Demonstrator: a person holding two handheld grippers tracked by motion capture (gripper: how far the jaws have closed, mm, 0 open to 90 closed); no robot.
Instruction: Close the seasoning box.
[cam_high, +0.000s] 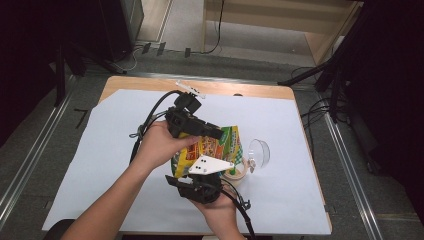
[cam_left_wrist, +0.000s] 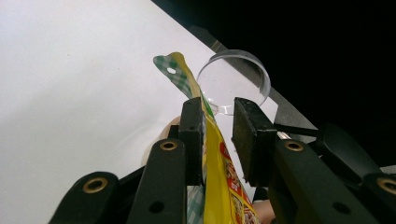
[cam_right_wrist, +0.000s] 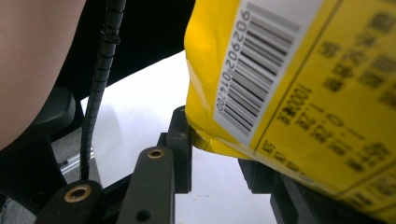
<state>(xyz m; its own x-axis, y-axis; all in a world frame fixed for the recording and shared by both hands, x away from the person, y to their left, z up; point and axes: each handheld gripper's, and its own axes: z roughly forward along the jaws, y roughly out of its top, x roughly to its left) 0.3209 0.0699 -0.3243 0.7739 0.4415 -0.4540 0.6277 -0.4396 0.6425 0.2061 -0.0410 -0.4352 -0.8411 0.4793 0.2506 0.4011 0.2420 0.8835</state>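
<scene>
A yellow and green snack bag (cam_high: 220, 145) hangs above the table between both grippers. My left gripper (cam_high: 217, 132) is at its top edge. In the left gripper view the bag (cam_left_wrist: 217, 158) lies against one pad while the other pad stands clear of it, so the left gripper (cam_left_wrist: 219, 105) is open. My right gripper (cam_high: 197, 172) comes from below. In the right gripper view the bag's barcoded lower corner (cam_right_wrist: 280, 79) fills the gap of the right gripper (cam_right_wrist: 215, 140); one jaw touches it and the other is hidden beneath it.
A small pale bowl (cam_high: 236, 172) sits under the bag, with a clear round lid (cam_high: 260, 151) (cam_left_wrist: 233, 79) just to its right. White paper (cam_high: 110, 150) covers the wooden table. A small white object (cam_high: 190, 89) lies at the far edge.
</scene>
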